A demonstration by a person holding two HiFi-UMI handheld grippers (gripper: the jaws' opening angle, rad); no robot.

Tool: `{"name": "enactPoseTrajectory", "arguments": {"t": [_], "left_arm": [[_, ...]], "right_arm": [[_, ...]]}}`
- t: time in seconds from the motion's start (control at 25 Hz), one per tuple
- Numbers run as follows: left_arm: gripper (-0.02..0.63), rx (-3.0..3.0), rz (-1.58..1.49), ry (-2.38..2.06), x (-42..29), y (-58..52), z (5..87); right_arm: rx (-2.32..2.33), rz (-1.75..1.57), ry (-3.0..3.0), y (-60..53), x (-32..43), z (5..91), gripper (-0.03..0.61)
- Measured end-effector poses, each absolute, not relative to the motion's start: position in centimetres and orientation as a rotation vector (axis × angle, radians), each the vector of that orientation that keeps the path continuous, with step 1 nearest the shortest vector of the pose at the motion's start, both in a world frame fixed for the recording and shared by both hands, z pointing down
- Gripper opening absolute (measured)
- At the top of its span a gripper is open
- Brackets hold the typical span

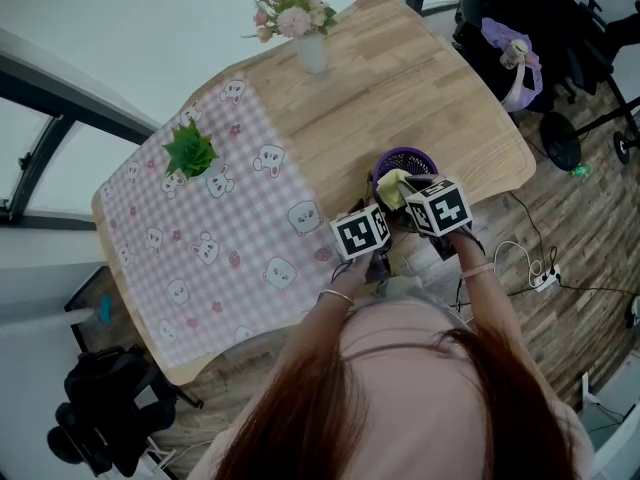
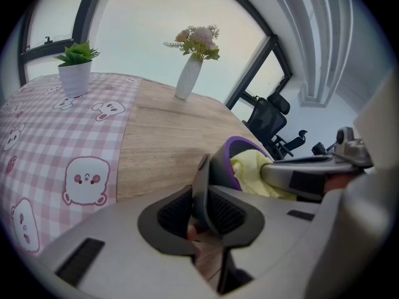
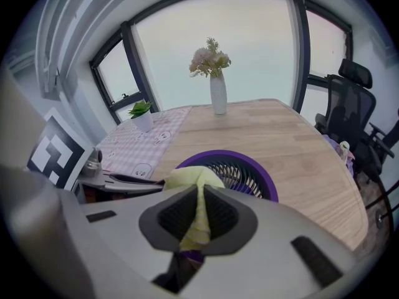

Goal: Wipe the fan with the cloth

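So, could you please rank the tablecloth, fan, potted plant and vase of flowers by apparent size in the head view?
1. tablecloth
2. vase of flowers
3. potted plant and fan: about alike; the fan is partly hidden, so I leave them unranked.

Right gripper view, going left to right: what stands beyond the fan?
potted plant → flower vase → office chair

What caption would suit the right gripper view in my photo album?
The right gripper pinches a yellow cloth over a purple fan on a wooden table.
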State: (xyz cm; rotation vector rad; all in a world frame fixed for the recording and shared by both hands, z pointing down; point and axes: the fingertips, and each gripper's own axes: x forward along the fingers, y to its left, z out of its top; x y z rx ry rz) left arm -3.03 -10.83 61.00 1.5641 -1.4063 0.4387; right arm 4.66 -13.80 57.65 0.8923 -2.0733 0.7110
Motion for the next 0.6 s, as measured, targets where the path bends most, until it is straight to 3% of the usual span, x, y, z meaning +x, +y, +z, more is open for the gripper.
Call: {"name": "enactPoseTrajectory", "arguments": {"t": [0.6], "left_arm": [[0.069, 1.575, 0.450, -1.415, -2.9, -10.7, 60.9]], "right_arm": [[0.966, 0.755, -2.051, -16.2, 5.8, 57.8, 0.026]]}}
